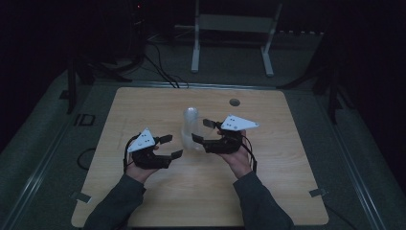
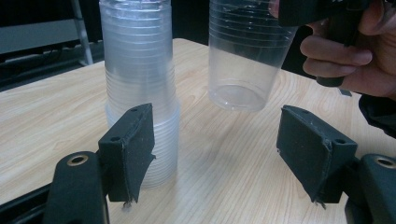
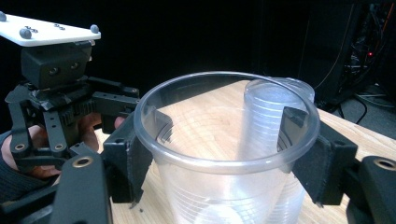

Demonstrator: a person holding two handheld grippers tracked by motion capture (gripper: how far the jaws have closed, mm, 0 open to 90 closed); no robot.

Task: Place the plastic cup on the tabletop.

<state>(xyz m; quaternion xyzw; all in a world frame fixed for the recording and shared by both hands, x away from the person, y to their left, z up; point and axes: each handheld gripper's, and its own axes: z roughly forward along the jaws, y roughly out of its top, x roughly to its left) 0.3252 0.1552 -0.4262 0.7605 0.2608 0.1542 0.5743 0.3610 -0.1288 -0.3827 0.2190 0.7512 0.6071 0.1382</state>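
Clear plastic cup (image 3: 224, 154), clamped in the right gripper (image 1: 201, 131), hangs off the stack (image 2: 140, 88) mid-counter (image 1: 143, 100), awaiting setting down; left gripper (image 1: 168, 146) fingers spread empty.

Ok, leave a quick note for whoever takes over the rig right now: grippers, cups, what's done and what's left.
Right gripper: shut on a single clear cup, held upright just above the table, beside the stack.
Left gripper: open, holding nothing, jaws wide apart facing the cup stack.
Cup stack: standing upright near mid-table.
Done: one cup is apart from the stack.
Left: probably set that cup down on bare table, then carry on with the stack.
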